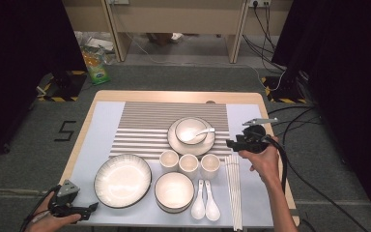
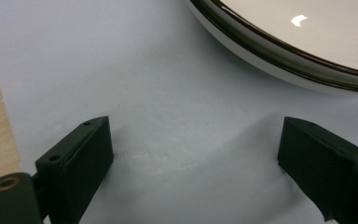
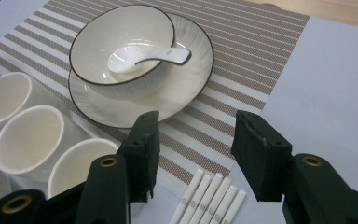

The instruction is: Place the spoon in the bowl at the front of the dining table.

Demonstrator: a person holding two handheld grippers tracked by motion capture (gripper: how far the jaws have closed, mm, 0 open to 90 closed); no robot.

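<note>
High view puts the right claw at the right of the frame, just above the far tips of the white chopsticks, which lie in a tight row down the lower right of the bench. Its jaws stand partly apart with nothing between them; the right gripper view shows the chopstick ends directly below the gap, so my reading is that the claw is lining up over the bundle to pick from it.

The left claw sits low at the lower left of the frame, jaws wide and empty, resting on the pale mat just beside the rim of the large plate, seemingly parked clear of the work.

Close around the chopsticks: three cups in a row to their left, the nearest one right beside the claw's left jaw, and two spoons lower down. A bowl with a spoon sits on a saucer on the striped mat, near the claw. The nearest cup looks likeliest to be knocked when the jaws descend.
</note>
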